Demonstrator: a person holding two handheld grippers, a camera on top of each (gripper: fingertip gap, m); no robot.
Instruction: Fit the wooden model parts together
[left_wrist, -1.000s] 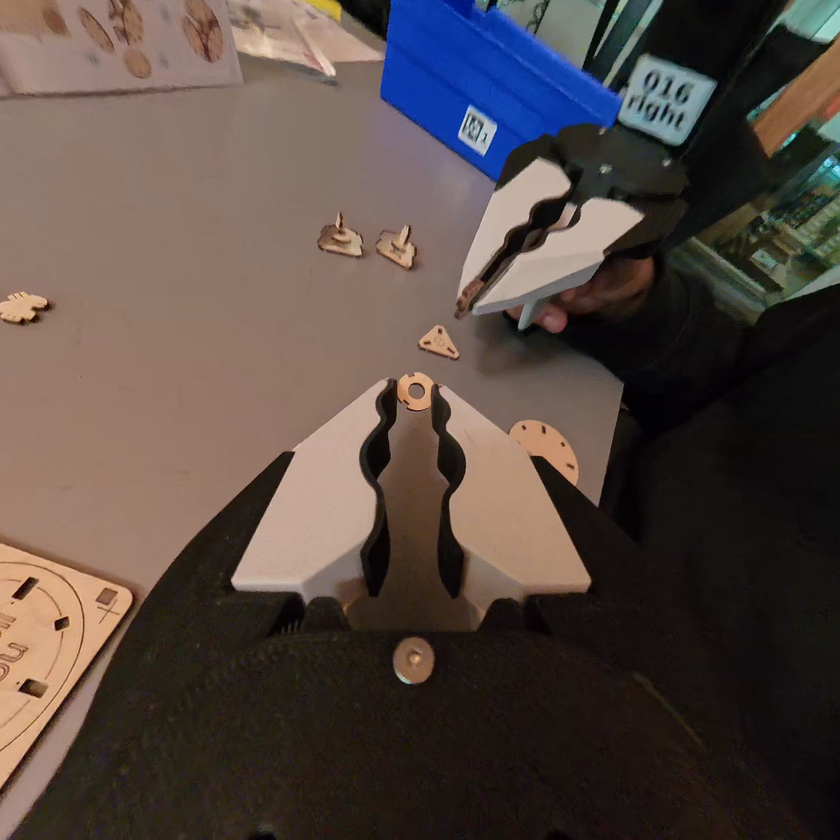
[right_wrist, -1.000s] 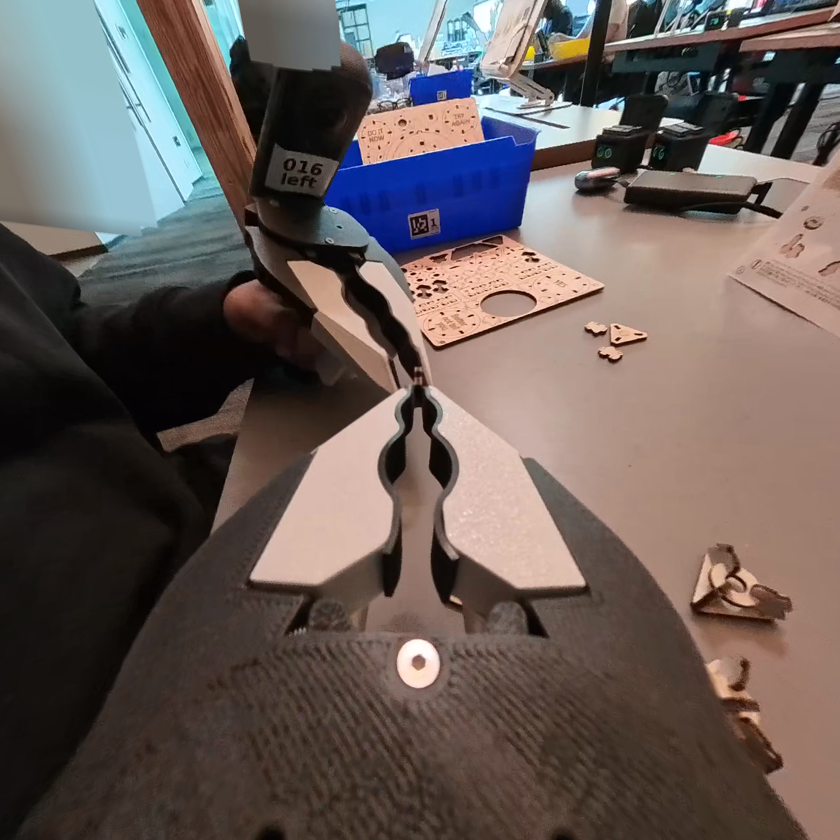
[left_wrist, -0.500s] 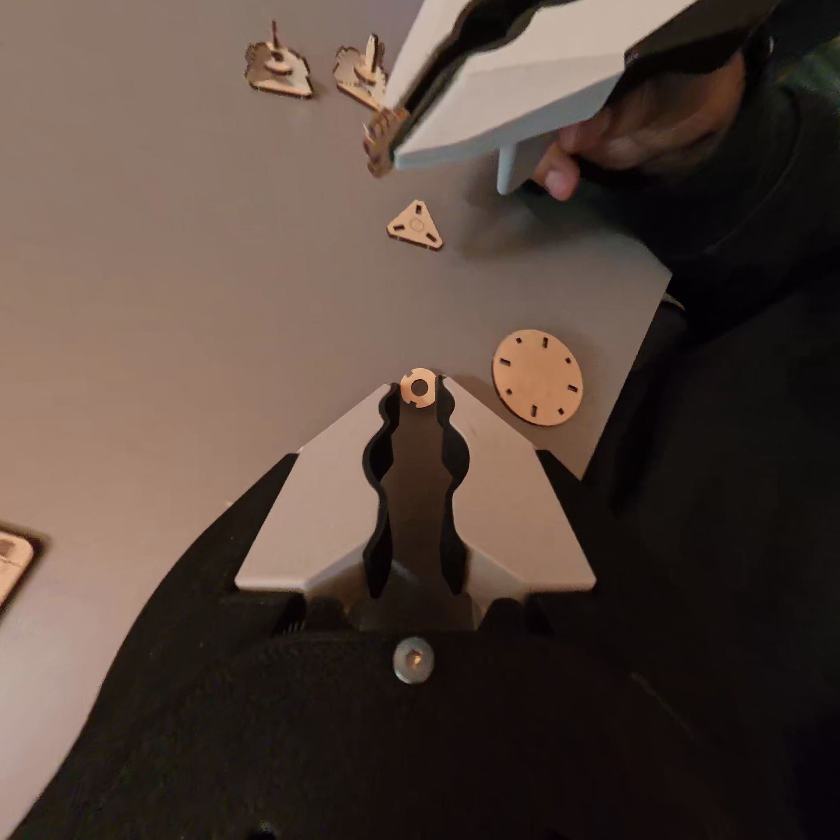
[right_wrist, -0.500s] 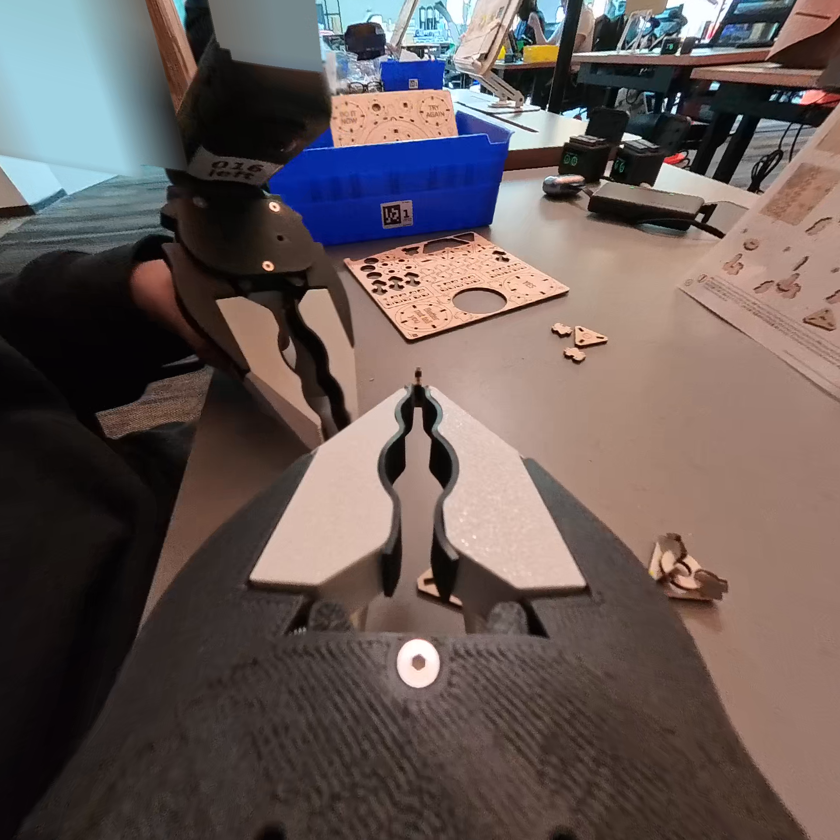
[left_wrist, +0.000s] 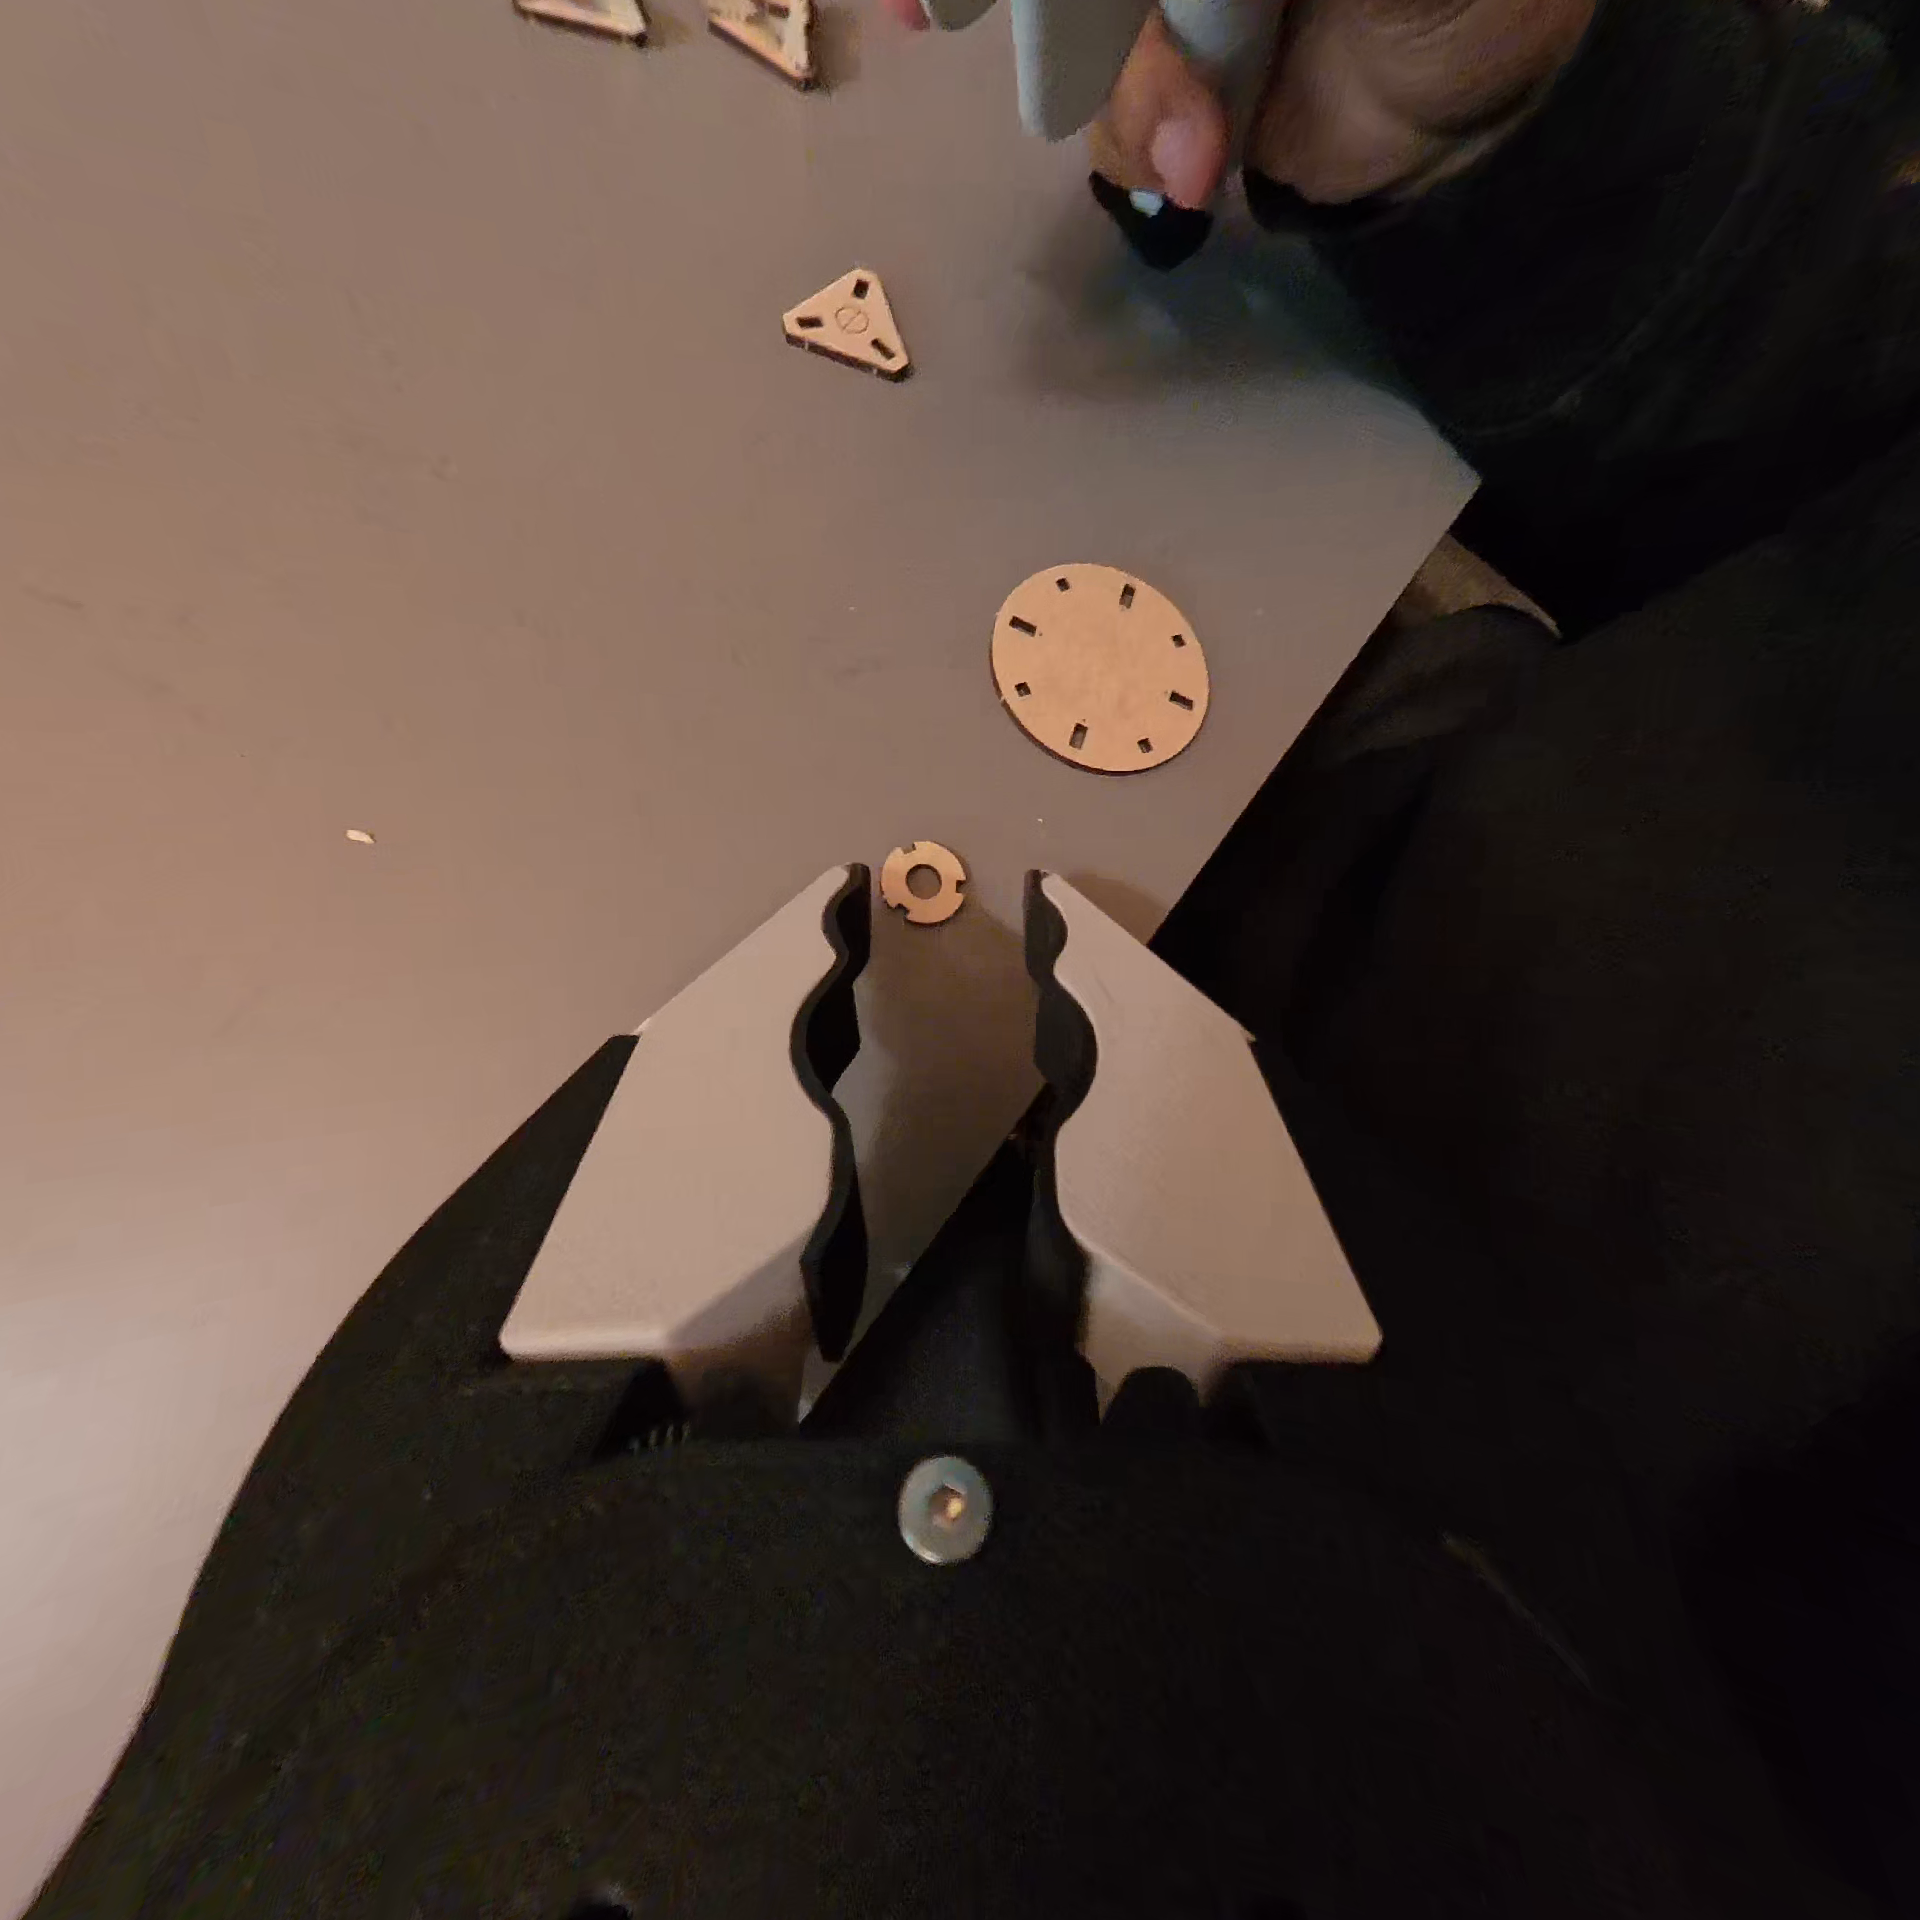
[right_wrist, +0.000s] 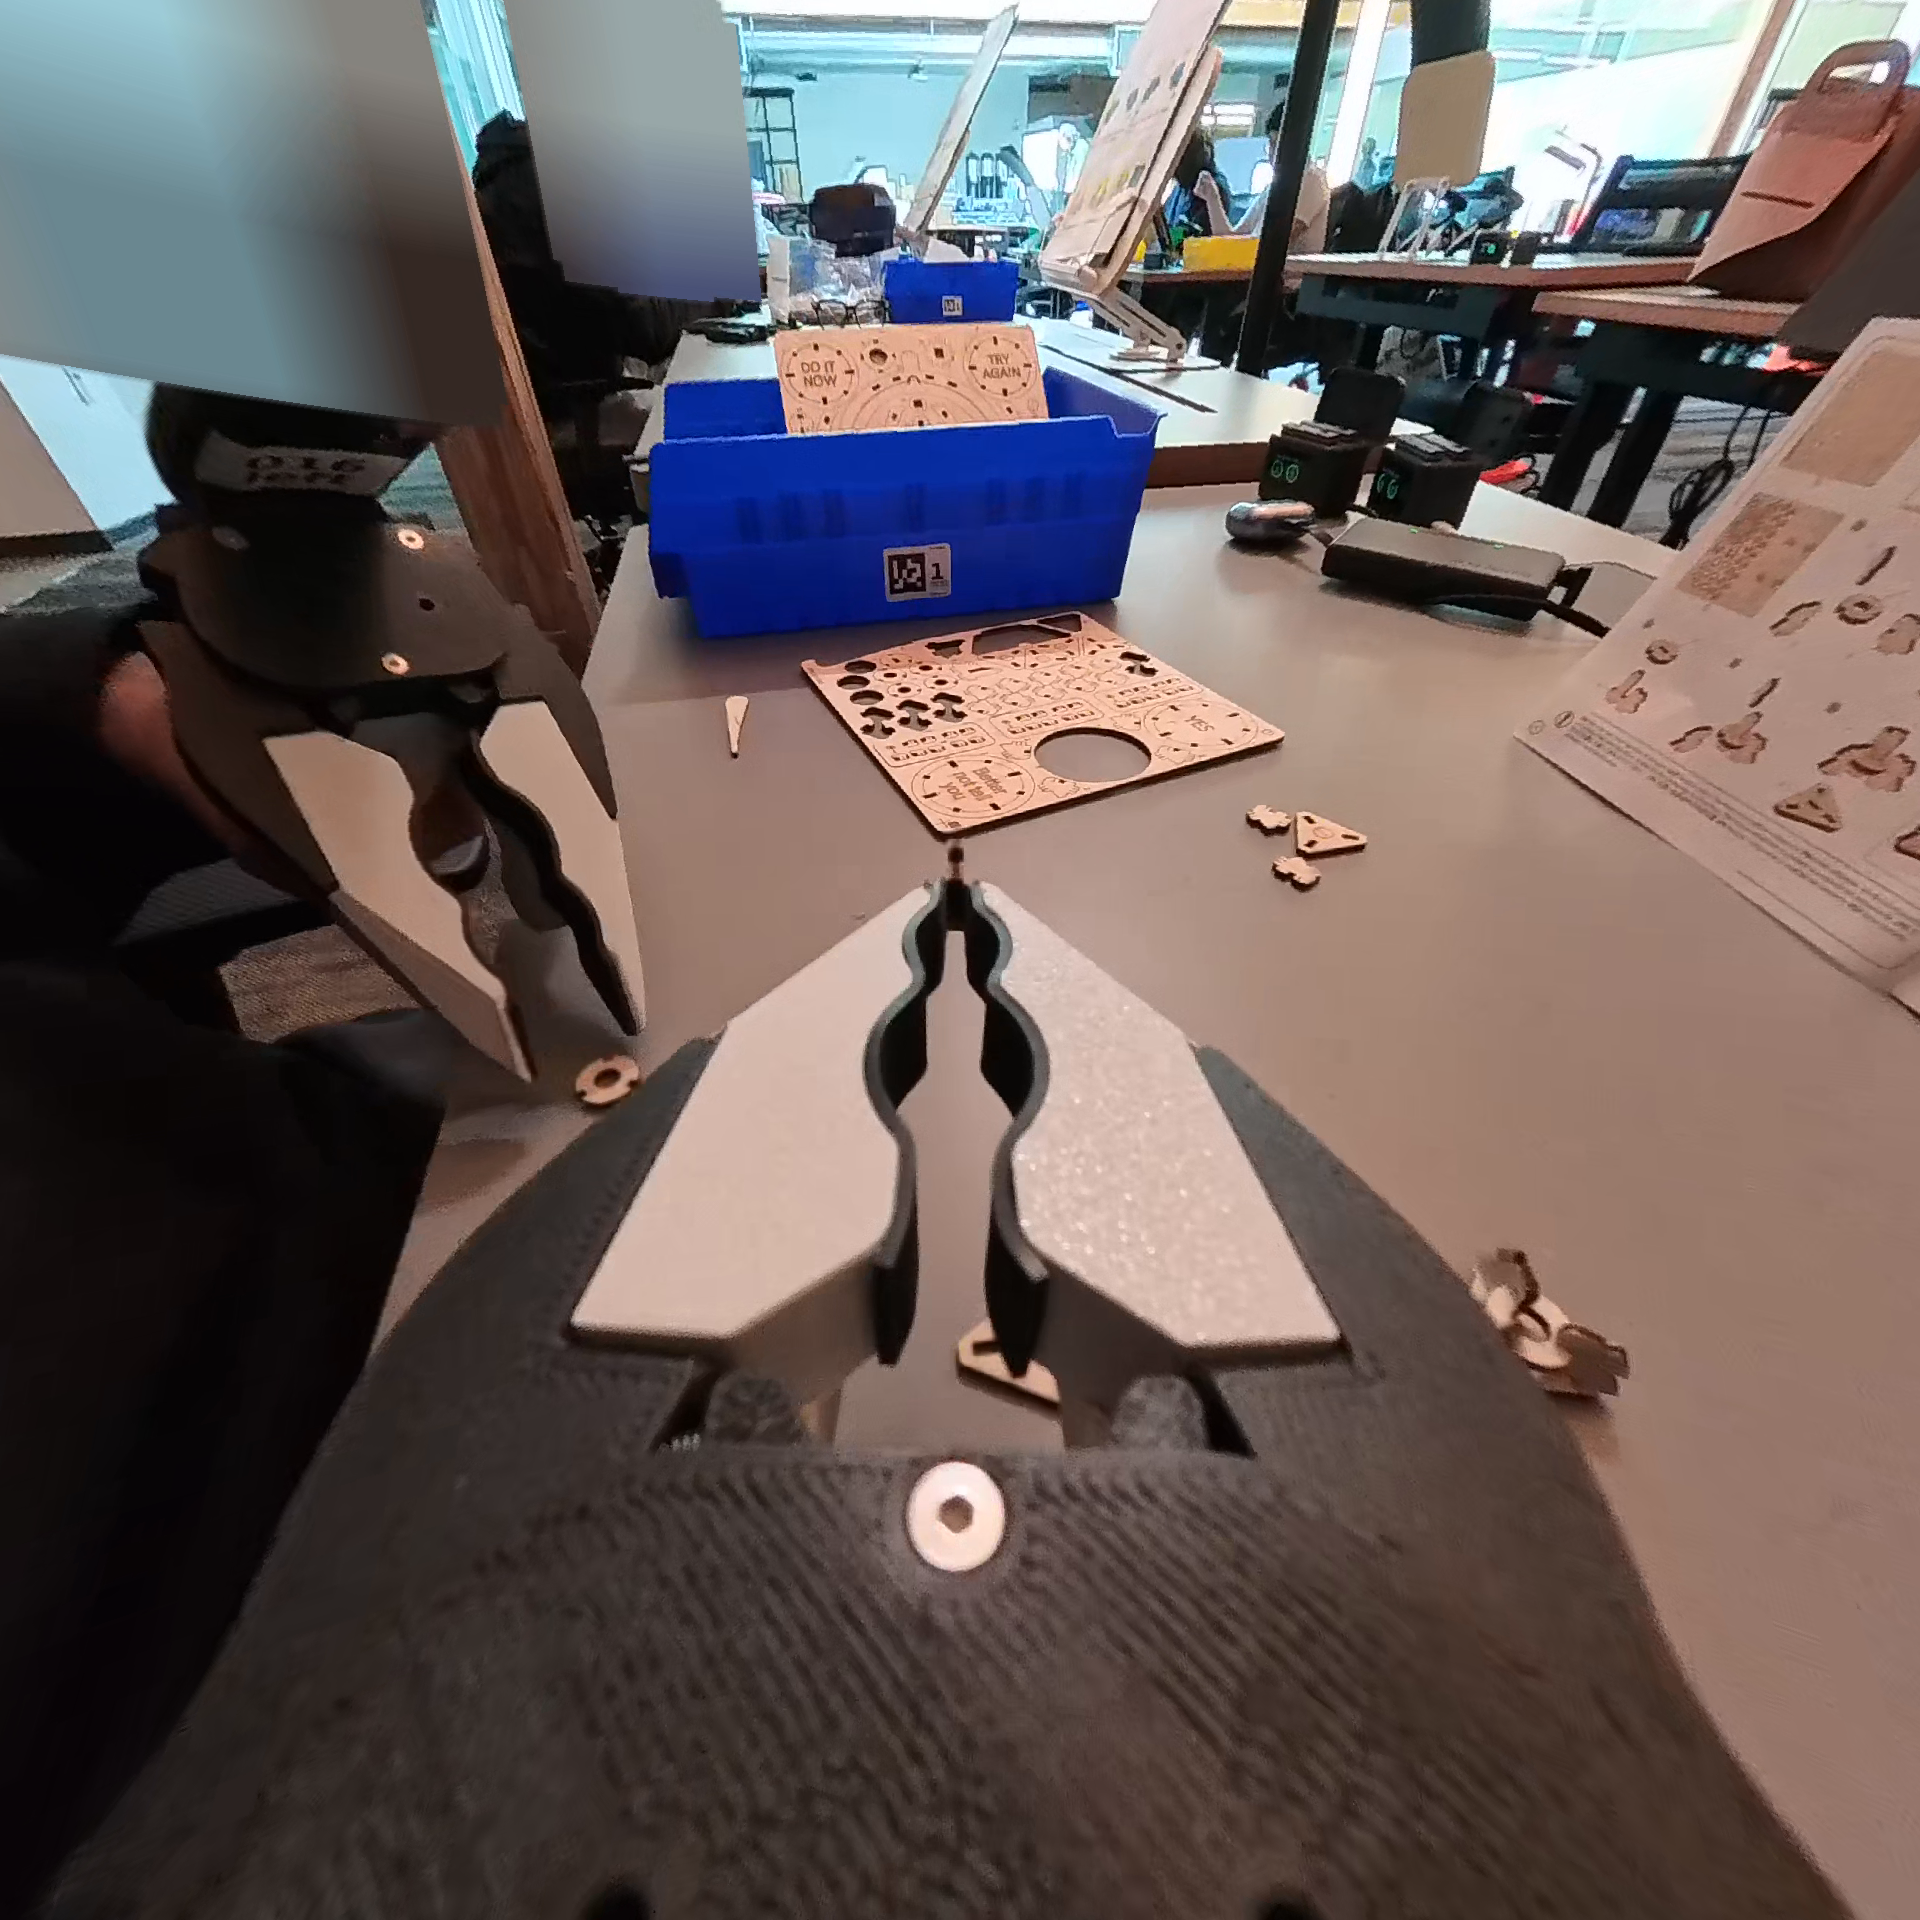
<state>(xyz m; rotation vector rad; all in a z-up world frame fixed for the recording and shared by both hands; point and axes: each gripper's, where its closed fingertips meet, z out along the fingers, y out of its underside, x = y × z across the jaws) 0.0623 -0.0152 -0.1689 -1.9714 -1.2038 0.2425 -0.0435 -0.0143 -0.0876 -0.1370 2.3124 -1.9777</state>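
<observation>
Left wrist view: left hand-held gripper (left_wrist: 943, 899) gapes wide over small notched ring (left_wrist: 923, 881) lying free on table (left_wrist: 416, 520); right hand-held gripper (right_wrist: 954, 894) pinches thin dark wooden piece (right_wrist: 954, 860).

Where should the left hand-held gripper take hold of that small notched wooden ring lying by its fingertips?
Probably across its outer rim, coming straight down. The small notched ring lies flat on the table between the open fingers of the left hand-held gripper, so only its thin edge offers grip. Set the pads on smooth rim arcs, not the notches.
</observation>
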